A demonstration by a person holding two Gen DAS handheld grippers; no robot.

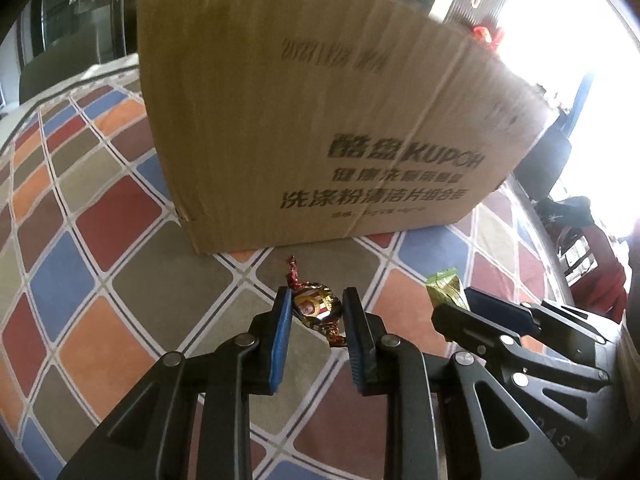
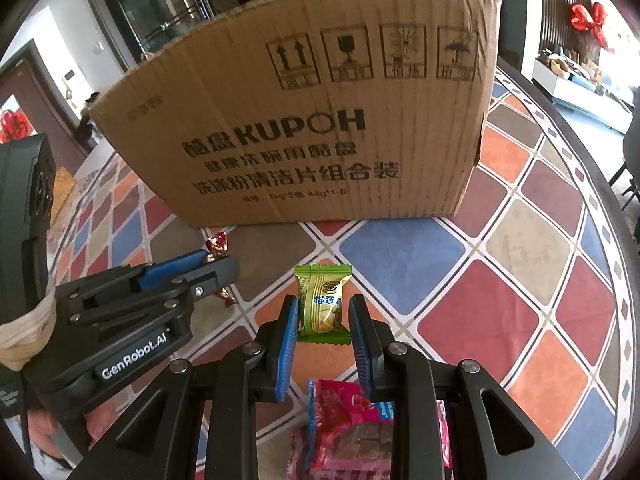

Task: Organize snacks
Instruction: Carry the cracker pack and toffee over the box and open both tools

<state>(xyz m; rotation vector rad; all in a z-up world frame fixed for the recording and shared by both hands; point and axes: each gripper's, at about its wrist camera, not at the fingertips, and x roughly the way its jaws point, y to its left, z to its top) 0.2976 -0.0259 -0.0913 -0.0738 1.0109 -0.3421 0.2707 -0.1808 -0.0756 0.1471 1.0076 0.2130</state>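
A large cardboard box (image 1: 320, 112) stands on the checked tablecloth; it also shows in the right wrist view (image 2: 320, 128). My left gripper (image 1: 316, 308) is shut on a red-gold twisted candy (image 1: 316, 306) just in front of the box; the candy's ends (image 2: 218, 244) show in the right wrist view. My right gripper (image 2: 324, 320) has its blue pads closed against a green-gold snack packet (image 2: 324, 300), just right of the left gripper (image 2: 192, 270). The packet's tip (image 1: 444, 292) shows in the left wrist view.
Pink-red snack packets (image 2: 348, 424) lie on the cloth under my right gripper. The checked tablecloth (image 2: 540, 300) covers a round table whose dark edge (image 2: 600, 152) curves along the right. Chairs and shelves stand beyond.
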